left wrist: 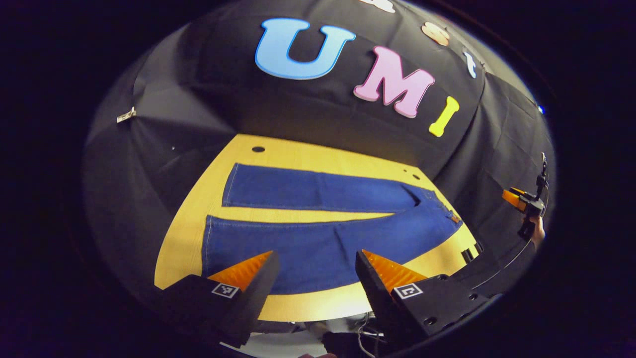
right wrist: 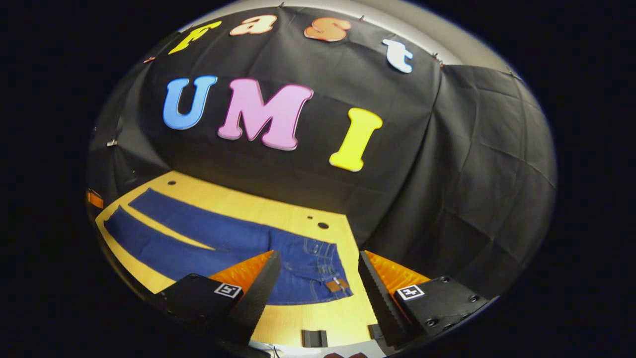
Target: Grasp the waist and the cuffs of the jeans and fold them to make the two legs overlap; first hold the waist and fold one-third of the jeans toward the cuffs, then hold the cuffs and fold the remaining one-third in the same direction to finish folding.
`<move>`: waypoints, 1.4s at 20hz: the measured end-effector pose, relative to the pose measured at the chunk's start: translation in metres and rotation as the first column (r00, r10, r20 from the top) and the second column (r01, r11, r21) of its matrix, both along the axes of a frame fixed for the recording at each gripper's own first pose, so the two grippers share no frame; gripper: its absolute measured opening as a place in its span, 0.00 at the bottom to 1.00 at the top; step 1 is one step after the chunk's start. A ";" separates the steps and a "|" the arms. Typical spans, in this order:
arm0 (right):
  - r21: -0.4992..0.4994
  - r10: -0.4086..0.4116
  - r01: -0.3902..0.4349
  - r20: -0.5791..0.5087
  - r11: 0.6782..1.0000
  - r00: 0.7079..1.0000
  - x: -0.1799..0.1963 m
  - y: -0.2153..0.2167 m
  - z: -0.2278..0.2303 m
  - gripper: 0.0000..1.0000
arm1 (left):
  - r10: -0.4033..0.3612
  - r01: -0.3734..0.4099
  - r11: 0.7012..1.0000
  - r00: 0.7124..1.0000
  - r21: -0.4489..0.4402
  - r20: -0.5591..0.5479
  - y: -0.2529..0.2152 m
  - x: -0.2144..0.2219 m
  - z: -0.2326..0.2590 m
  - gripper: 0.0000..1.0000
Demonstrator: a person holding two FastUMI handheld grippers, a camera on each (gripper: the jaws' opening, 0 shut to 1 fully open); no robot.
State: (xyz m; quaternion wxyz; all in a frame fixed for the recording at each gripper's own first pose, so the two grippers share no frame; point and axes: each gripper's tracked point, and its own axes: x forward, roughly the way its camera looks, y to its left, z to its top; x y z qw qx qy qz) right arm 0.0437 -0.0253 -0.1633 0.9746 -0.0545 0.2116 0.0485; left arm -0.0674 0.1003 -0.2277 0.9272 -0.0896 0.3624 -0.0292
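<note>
Your left gripper hangs above the near edge of the table, its fingers spread wide with nothing between them. It looks along the near leg of the jeans, closer to the cuff end, which suits it to take the cuffs at the left.

The jeans lie flat on the yellow table, unfolded, legs apart with a wedge of bare table between them; cuffs to the left, waist to the right. The far leg lies near the booth wall. No fold has been made.

Your right gripper is likewise wide open and empty, poised over the waist end, where the waistband and its small leather patch sit between its fingers in the right gripper view. That placement suits a waist grasp. In the left gripper view it shows at the far right, clear of the table, held by a hand.

Judgement: both tools are staged for the leg-overlap fold; neither touches the denim yet.
</note>
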 end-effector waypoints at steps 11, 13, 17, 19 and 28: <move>0.010 0.428 -0.493 -0.514 0.870 0.744 0.044 0.060 -0.196 0.98 | -0.363 0.481 0.848 0.834 0.224 -0.415 0.043 0.005 -0.097 0.97; 0.028 0.457 -0.545 -0.580 0.838 0.674 0.046 0.061 -0.220 0.98 | -0.418 0.605 0.753 0.744 0.260 -0.521 0.055 -0.001 -0.111 0.97; 0.069 0.494 -0.623 -0.678 0.779 0.544 0.040 0.061 -0.248 0.98 | -0.499 0.800 0.548 0.547 0.243 -0.673 0.068 -0.018 -0.134 0.98; 0.092 0.484 -0.619 -0.716 0.780 0.503 0.036 0.061 -0.254 0.98 | -0.503 0.843 0.494 0.475 0.211 -0.722 0.066 -0.024 -0.132 0.98; 0.151 0.518 -0.674 -0.764 0.723 0.384 0.028 0.054 -0.262 1.00 | -0.519 0.898 0.418 0.361 0.138 -0.775 0.047 -0.021 -0.132 0.96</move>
